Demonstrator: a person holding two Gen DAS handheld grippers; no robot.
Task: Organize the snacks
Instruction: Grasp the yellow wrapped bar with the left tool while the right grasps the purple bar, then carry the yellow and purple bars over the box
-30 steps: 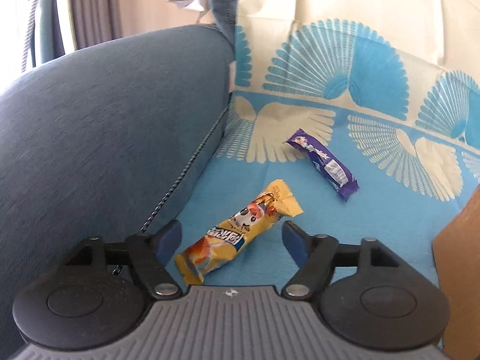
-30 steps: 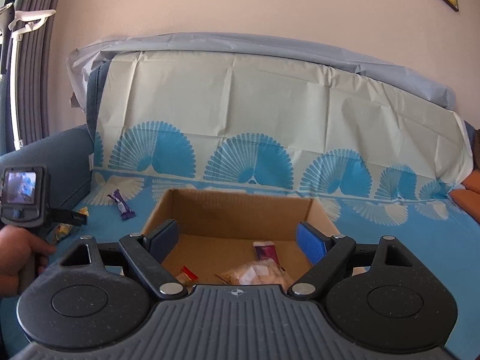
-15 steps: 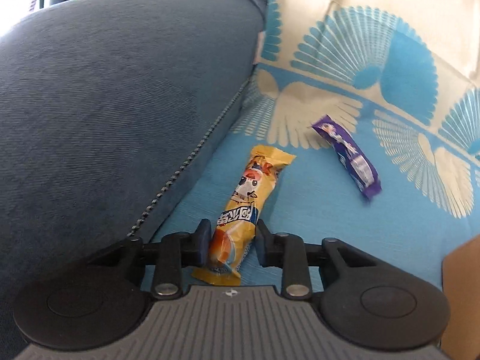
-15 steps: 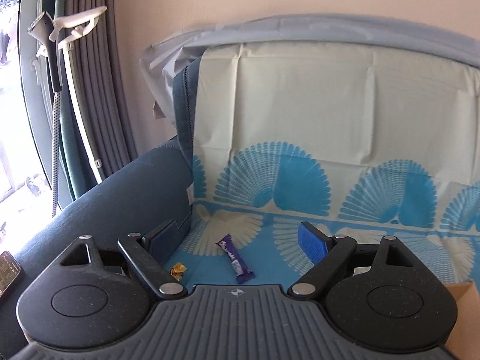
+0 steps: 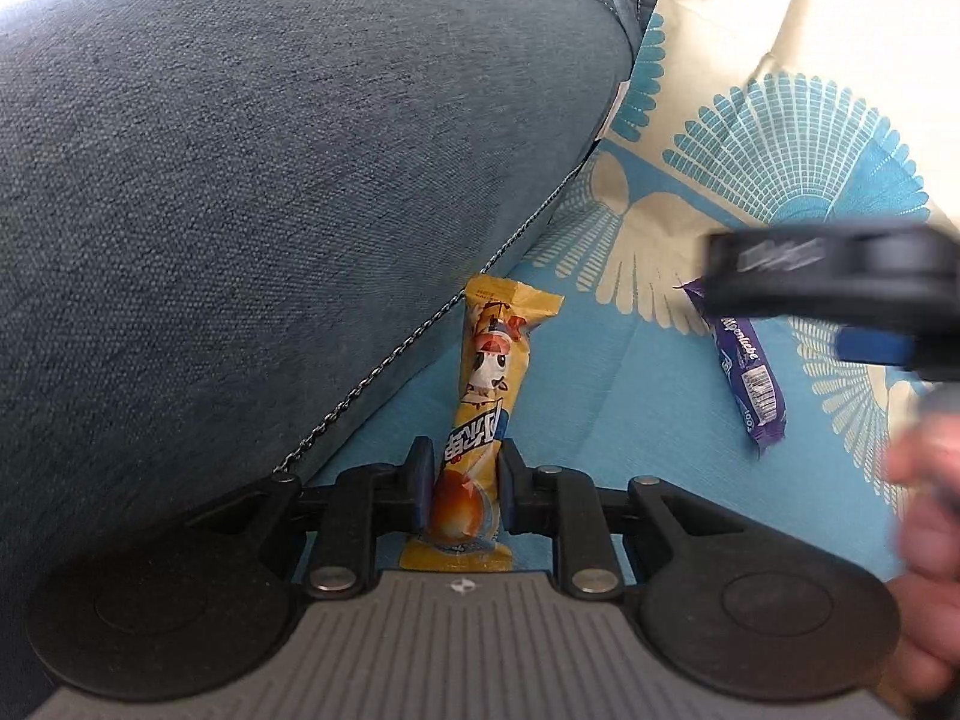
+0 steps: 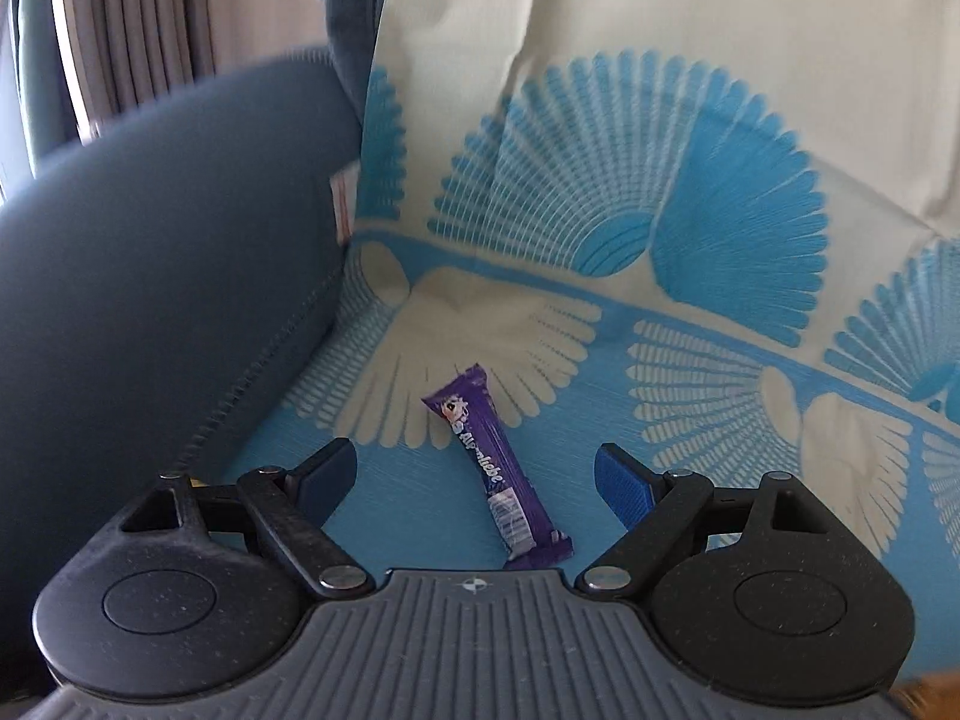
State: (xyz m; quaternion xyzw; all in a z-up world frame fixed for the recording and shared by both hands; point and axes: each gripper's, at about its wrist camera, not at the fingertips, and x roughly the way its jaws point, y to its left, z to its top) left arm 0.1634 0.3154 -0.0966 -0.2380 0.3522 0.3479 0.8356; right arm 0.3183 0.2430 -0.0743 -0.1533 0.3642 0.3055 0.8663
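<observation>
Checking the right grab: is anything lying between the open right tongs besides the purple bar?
No. In the right wrist view only the purple bar lies between the right tongs, on bare blue cover.

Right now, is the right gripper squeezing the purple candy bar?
No, the right gripper is wide open, and the purple candy bar lies loose on the blue cloth between its fingers.

A rounded blue-grey fabric sofa armrest (image 5: pixel 252 192) fills the left of both views, edged by a stitched seam. A cream paper sheet printed with light-blue fan shapes (image 6: pixel 630 228) is spread over the seat and backrest, filling the right. Grey pleated curtains (image 6: pixel 132 18) are seen at upper left of the right wrist view.
</observation>
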